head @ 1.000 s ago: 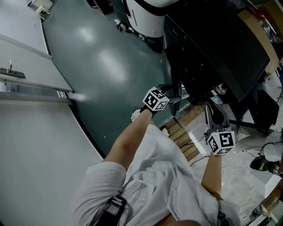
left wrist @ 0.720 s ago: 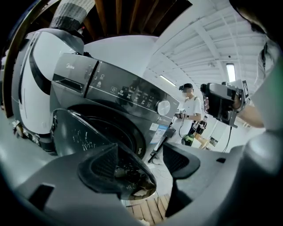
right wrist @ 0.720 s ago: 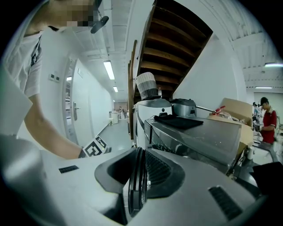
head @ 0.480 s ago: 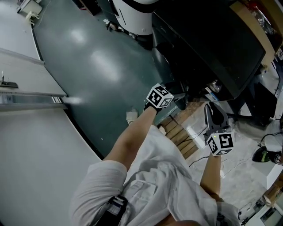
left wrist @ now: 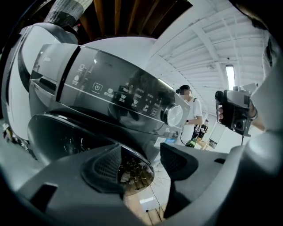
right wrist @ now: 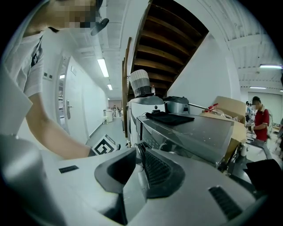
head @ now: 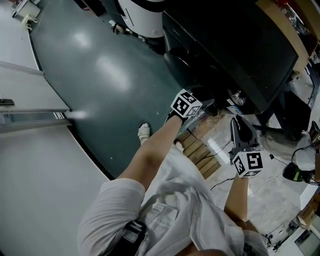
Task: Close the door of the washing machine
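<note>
The dark washing machine (head: pixel 235 55) fills the upper right of the head view. In the left gripper view its control panel and silver knob (left wrist: pixel 174 115) sit above the round dark door (left wrist: pixel 66 137), which bulges at the machine's front. My left gripper (head: pixel 204 107) reaches in at the door's edge. Its jaws (left wrist: pixel 150 163) are closing, with a plain gap and only floor showing between them. A shiny curved rim lies just beside the left pad (left wrist: pixel 106 170); contact cannot be told. My right gripper (head: pixel 239 127) hangs back from the machine, and its jaws (right wrist: pixel 138 159) stand together with nothing in them.
Wooden pallet slats (head: pixel 200 152) and cables lie under the machine's front. A white round appliance (head: pixel 145 12) stands further along. A dark cloth (right wrist: pixel 170 117) and a cardboard box (right wrist: pixel 230 106) rest on top. A person (left wrist: pixel 190 110) stands nearby. A hand holds a camera (left wrist: pixel 234 114).
My left gripper has moved right and up towards the machine's front, close to the door. The right gripper has shifted only a little.
</note>
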Demonstrator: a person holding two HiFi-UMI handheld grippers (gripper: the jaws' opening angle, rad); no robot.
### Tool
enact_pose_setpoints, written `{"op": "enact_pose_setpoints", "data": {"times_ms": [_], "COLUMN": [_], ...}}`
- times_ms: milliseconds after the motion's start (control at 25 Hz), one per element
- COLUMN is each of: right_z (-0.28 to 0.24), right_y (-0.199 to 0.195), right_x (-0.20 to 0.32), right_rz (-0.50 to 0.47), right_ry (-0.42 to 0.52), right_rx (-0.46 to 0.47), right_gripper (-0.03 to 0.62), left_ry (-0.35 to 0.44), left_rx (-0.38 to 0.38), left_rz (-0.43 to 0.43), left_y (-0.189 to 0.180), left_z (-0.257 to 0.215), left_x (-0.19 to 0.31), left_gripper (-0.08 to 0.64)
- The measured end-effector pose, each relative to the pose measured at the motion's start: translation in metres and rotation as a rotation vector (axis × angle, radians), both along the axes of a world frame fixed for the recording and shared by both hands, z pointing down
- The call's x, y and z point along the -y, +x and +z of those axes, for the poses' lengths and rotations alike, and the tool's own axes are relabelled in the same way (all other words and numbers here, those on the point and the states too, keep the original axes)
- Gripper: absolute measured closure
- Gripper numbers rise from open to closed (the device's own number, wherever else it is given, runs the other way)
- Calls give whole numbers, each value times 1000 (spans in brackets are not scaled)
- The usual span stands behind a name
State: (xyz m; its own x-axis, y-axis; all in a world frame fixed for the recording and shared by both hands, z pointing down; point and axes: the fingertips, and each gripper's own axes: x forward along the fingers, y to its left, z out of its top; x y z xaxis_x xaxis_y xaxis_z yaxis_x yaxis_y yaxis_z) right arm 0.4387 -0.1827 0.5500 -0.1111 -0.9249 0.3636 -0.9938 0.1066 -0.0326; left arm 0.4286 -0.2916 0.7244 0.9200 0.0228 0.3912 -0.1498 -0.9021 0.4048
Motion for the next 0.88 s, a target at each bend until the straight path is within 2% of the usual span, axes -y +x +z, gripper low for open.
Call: {"op": "enact_pose_setpoints", "data": {"times_ms": [80,200,400,720,880], "right_z": [2,4,5,7,9], "right_y": [5,11,19,28,27], "right_x": [1,1,4,12,18], "right_rz": [3,5,6,-10,-10], "right_ry": [-3,-5,0,-2,-2], "right_rx": [3,10,20,27,36], "right_gripper": [509,509,509,509,509], "left_ry": [8,9,36,12,-2], "left_rx": [9,24,86,163,197], "left_rz": [-18,-58,-87,-196,-205], "left_y": [6,6,6,10,8], "left_z": [2,5,7,9,9], "left_x": [5,12,16,24,25], "left_gripper": [294,365,398,447,456]}}
